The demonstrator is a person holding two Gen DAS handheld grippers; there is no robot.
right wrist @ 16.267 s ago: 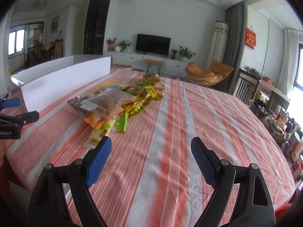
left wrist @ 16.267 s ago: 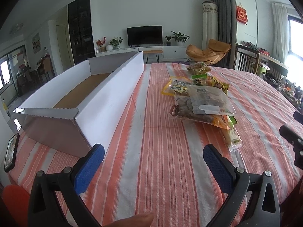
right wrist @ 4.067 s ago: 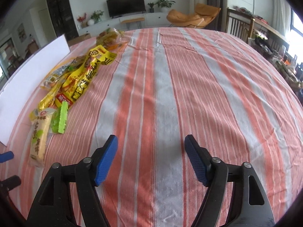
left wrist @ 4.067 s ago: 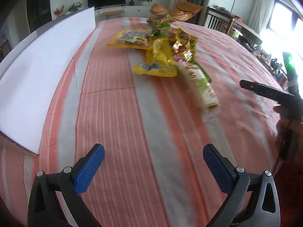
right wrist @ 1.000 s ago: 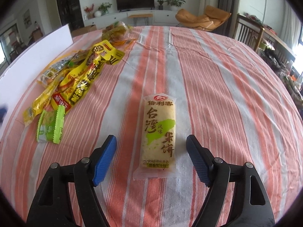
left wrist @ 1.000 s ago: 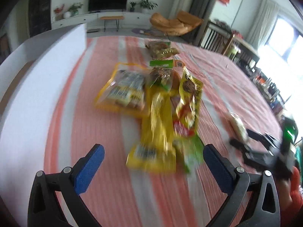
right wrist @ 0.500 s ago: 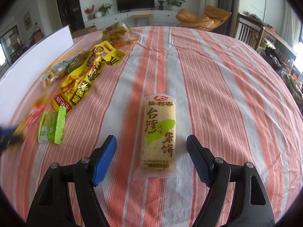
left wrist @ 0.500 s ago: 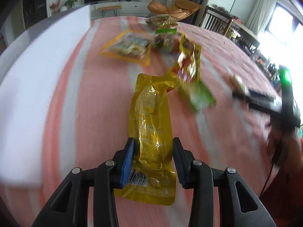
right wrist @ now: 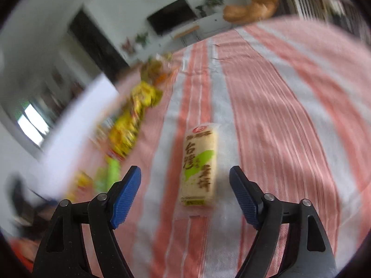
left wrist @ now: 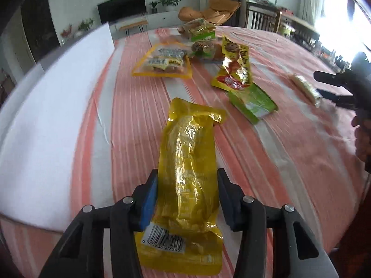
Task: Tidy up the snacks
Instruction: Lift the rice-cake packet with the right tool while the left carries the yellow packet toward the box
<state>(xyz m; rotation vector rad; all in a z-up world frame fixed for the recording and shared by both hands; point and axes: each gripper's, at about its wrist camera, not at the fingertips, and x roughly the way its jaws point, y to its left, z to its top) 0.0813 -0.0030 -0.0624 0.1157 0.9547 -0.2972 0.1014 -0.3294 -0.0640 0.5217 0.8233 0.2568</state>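
Note:
A shiny yellow pouch with a barcode at its near end sits lengthwise between the blue pads of my left gripper. The pads press on its sides while the jaws are opening slightly. It hangs just above the striped tablecloth. In the blurred right wrist view, my right gripper stands open over a cream and green rice cracker packet that lies flat on the cloth just ahead of the fingers, untouched. The same right gripper shows at the right edge of the left wrist view, beside that packet.
A long white cardboard box runs along the left side. Loose snacks lie beyond the pouch: a clear yellow-edged bag, a yellow and red pouch, a green packet. A hand shows at the far right.
My left gripper dropped onto the yellow pouch, shut on it and drew it clear of the pile. My right gripper rolled and shifted; the rice cracker packet stayed on the cloth.

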